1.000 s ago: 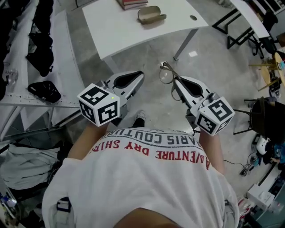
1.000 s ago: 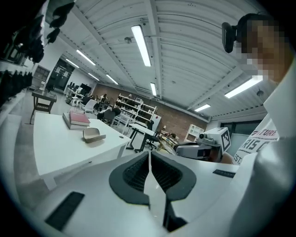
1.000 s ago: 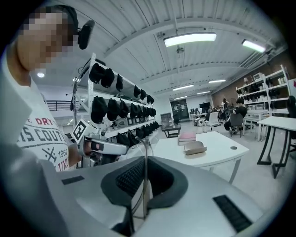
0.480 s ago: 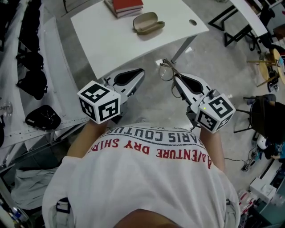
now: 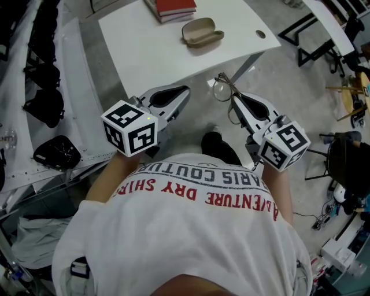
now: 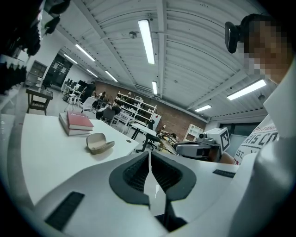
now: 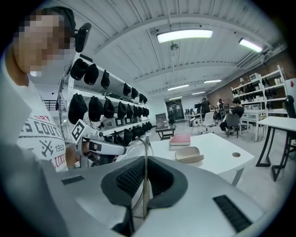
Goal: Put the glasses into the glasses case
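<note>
A beige glasses case (image 5: 202, 32) lies open on the white table (image 5: 144, 52), ahead of both grippers. It also shows as the case (image 6: 99, 142) in the left gripper view and the case (image 7: 188, 154) in the right gripper view. My right gripper (image 5: 234, 99) is shut on a temple of the thin-framed glasses (image 5: 221, 91), which stick out past its tips over the floor, short of the table's near edge. That temple runs up between the right gripper's (image 7: 145, 162) pads. My left gripper (image 5: 186, 91) is shut and holds nothing, level with the right one; the left gripper (image 6: 149, 155) has its pads together.
Red books (image 5: 173, 7) are stacked on the table behind the case, and there is a cable hole (image 5: 260, 34) near its right end. A shelf rack with black caps (image 5: 46, 98) stands at the left. Black desk frames and chairs (image 5: 335, 40) stand at the right. A shoe (image 5: 217, 144) shows below.
Both grippers have come closer to the table, whose near edge now lies just ahead of their tips. The glasses stay in the right gripper; the left stays shut.
</note>
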`<control>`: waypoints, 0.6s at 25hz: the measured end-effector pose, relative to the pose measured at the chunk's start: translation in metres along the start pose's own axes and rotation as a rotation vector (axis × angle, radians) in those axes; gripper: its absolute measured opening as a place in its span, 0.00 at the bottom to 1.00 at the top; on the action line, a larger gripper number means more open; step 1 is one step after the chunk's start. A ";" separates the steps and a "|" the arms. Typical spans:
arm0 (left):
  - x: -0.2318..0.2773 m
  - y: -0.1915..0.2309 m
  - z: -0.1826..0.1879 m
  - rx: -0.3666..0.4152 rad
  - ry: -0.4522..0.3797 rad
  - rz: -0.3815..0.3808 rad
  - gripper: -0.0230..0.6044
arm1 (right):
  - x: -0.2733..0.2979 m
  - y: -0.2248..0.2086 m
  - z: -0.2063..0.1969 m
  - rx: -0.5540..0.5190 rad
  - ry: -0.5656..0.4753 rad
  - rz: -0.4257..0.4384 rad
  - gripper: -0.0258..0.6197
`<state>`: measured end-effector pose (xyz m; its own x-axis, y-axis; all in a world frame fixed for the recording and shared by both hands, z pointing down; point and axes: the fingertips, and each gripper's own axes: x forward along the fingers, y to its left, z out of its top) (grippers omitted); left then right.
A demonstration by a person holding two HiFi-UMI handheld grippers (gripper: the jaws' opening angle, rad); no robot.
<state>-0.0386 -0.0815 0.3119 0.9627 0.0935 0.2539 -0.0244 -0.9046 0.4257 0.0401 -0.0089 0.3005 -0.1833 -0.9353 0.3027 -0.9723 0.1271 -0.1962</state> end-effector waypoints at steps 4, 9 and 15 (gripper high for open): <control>0.009 0.009 0.008 0.005 -0.020 0.023 0.10 | 0.011 -0.013 0.005 -0.020 0.005 0.027 0.09; 0.024 0.027 0.015 -0.013 -0.025 0.072 0.10 | 0.027 -0.039 0.012 -0.022 0.005 0.064 0.09; 0.061 0.054 0.031 -0.042 -0.015 0.128 0.10 | 0.054 -0.081 0.023 -0.003 0.020 0.140 0.09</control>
<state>0.0268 -0.1378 0.3238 0.9550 -0.0285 0.2954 -0.1584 -0.8906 0.4263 0.1127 -0.0772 0.3118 -0.3202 -0.9016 0.2909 -0.9374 0.2571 -0.2349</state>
